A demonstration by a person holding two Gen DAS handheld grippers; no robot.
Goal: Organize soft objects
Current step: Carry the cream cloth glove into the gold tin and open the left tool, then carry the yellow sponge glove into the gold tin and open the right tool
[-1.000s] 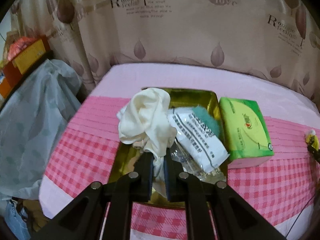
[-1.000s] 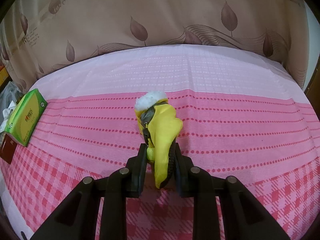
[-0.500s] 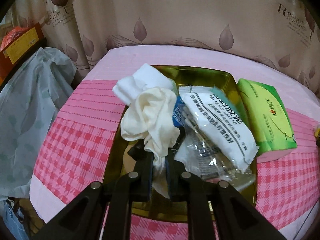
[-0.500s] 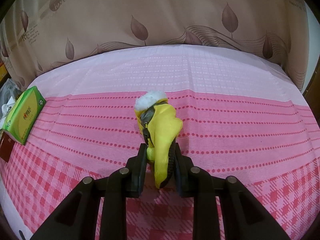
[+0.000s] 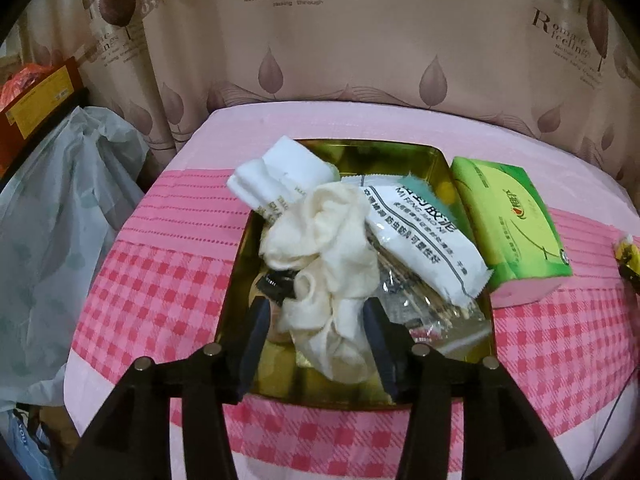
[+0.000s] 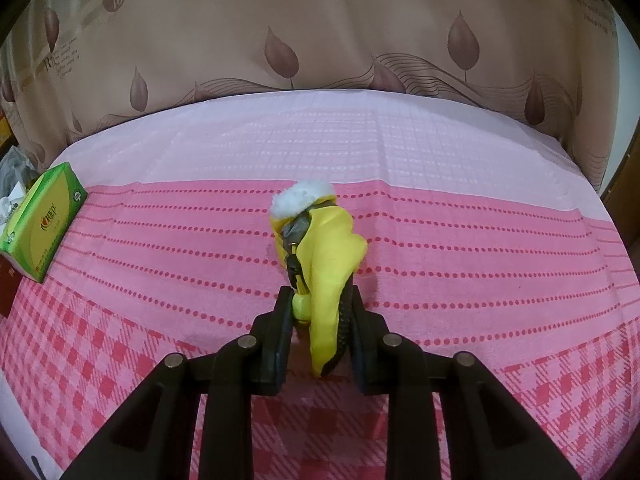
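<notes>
While your left gripper (image 5: 316, 320) hangs over the near end of the gold-coloured rectangular metal tin (image 5: 236, 288), its jaws have just been opening and now stand apart on either side of the crumpled cream-white cloth (image 5: 324, 264), which lies in the tin with the pads clear of it. Just behind the cloth lies a white plastic sachet (image 5: 420, 236) printed with black Chinese characters and the letters "MI FENG JIAO NI", resting on a clear plastic bag (image 5: 424, 308). A folded white cloth with a printed label (image 5: 276, 176), too small to read, hangs over the tin's far left rim. Just right of the tin stands a green soft pack of tissues (image 5: 508, 224) with a small red logo, on the pink checked tablecloth (image 5: 160, 292). Beyond, the beige leaf-patterned curtain (image 5: 360, 40) reads "Romantic feelings" and "love".

Your right gripper (image 6: 318, 328) is clenched on a yellow soft toy with a white fluffy tip and a black cord (image 6: 320, 256), held above the pink cloth, well apart from the tin.
</notes>
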